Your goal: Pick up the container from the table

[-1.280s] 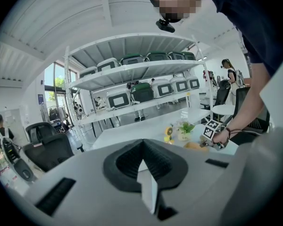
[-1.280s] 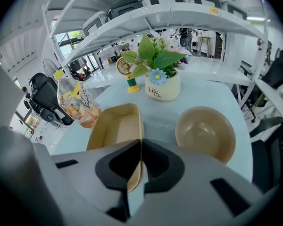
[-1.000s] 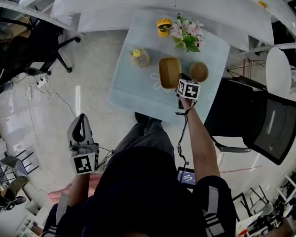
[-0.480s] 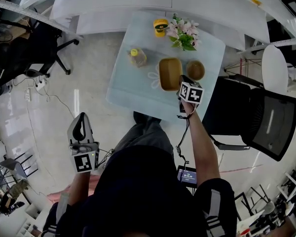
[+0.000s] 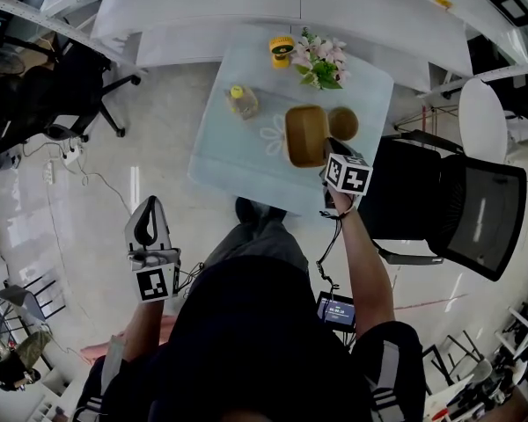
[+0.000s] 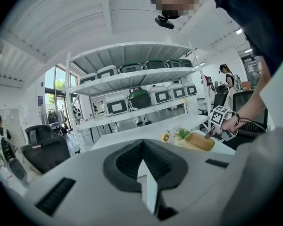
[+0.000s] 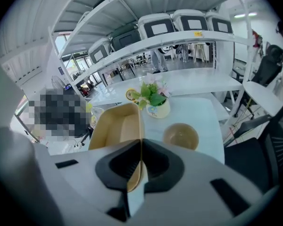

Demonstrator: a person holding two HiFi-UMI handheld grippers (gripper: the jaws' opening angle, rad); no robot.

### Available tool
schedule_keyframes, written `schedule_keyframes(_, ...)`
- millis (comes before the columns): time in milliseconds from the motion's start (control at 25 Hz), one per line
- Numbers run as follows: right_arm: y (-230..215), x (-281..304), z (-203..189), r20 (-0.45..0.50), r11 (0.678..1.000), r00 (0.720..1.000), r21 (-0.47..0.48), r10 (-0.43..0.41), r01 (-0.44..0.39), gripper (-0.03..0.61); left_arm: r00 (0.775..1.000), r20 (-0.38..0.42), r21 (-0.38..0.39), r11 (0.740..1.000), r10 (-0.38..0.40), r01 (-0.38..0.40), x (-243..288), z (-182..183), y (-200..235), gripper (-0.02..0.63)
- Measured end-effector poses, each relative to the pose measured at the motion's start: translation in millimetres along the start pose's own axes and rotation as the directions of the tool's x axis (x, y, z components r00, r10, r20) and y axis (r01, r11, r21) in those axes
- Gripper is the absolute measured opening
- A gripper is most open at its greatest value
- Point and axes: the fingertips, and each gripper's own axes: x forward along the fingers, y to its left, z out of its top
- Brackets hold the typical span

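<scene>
Near the right edge of the pale table (image 5: 229,152), the right gripper (image 5: 331,146) pinches the container (image 5: 305,134) by its long right wall; the left gripper (image 5: 147,225), closed and empty, hangs well apart.

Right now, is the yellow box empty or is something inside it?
Empty. The right gripper view looks straight into the container and shows only its bare floor and walls; the head view shows the same bare inside.

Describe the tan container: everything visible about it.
The container is a shallow, open rectangular tray with rounded corners, tan and matte, plastic or bamboo fibre by its look, and empty. The right gripper is shut on it, jaws pinching the thin long wall nearest the round bowl, which stands apart from it. It is over the pale table.
</scene>
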Motion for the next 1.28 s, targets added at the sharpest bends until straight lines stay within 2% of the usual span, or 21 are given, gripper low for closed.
schedule_keyframes(1280,48,-125,29,0.051,0.995,0.994,-0.016,0.096,-0.095,0.011,0.998,0.063,-0.040,0.999,-0.014,0.016,-35,16,-20,0.005)
